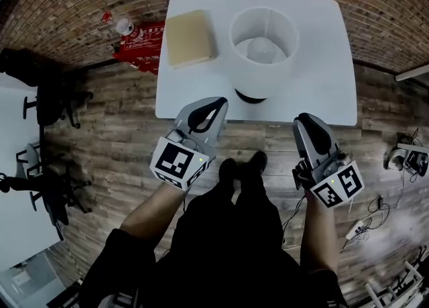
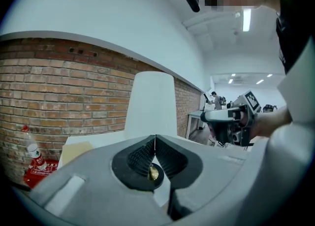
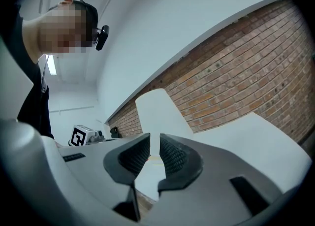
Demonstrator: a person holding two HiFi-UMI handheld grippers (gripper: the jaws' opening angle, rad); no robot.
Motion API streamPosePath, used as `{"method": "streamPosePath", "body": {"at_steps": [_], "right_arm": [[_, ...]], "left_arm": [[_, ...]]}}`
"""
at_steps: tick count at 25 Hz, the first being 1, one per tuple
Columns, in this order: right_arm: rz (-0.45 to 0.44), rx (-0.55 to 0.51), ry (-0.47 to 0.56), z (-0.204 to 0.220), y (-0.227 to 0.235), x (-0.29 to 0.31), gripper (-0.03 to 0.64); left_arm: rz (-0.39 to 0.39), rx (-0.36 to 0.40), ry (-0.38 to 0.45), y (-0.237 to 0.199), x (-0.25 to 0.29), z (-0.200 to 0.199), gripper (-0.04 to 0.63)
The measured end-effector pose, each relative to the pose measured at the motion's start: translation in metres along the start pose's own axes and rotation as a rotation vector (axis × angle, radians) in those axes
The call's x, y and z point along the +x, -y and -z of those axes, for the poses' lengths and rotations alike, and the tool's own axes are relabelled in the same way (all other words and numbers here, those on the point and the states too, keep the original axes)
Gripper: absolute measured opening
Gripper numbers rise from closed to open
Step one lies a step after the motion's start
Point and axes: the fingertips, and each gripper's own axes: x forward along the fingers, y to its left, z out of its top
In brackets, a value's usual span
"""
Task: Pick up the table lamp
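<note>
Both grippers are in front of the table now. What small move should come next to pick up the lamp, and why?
Probably open the left gripper before reaching in. Its fingers are closed together, while the right gripper stands slightly open and empty. Both are by the front edge of the table, short of the table lamp, which neither touches.

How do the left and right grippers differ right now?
The left gripper's jaws are shut; the right gripper's stand apart. The left gripper is left of the table lamp, the right gripper to its right. Both are empty, aimed at the lamp and clear of it.
</note>
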Motion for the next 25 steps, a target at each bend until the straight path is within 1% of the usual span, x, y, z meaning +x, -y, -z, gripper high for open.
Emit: {"method": "streamPosePath", "body": {"at_steps": [3, 6, 8, 11, 14, 18, 21, 25], "right_arm": [[0.035, 0.008, -0.001, 0.018, -0.006, 0.009, 0.067], [0.053, -0.004, -0.003, 0.035, -0.010, 0.018, 0.066], [0.073, -0.028, 0.004, 0.045, -0.008, 0.022, 0.064], [0.137, -0.093, 0.027, 0.055, 0.004, 0.022, 0.049], [0.178, -0.102, 0.041, 0.065, 0.016, 0.022, 0.043], [0.191, -0.107, 0.044, 0.081, 0.019, 0.028, 0.040], [0.198, -0.118, 0.036, 0.096, 0.026, 0.031, 0.040], [0.206, -0.126, 0.030, 0.110, 0.042, 0.040, 0.038]], "left_arm": [[0.032, 0.018, 0.005, -0.006, 0.002, 0.011, 0.009], [0.046, 0.031, 0.022, -0.011, 0.005, 0.022, 0.009], [0.054, 0.039, 0.028, -0.013, 0.009, 0.032, 0.009], [0.064, 0.045, 0.036, -0.011, 0.018, 0.047, 0.009], [0.069, 0.055, 0.039, -0.010, 0.029, 0.060, 0.009], [0.068, 0.070, 0.043, -0.011, 0.044, 0.071, 0.009], [0.073, 0.098, 0.065, -0.008, 0.055, 0.075, 0.009], [0.066, 0.114, 0.096, -0.008, 0.069, 0.081, 0.018]]}}
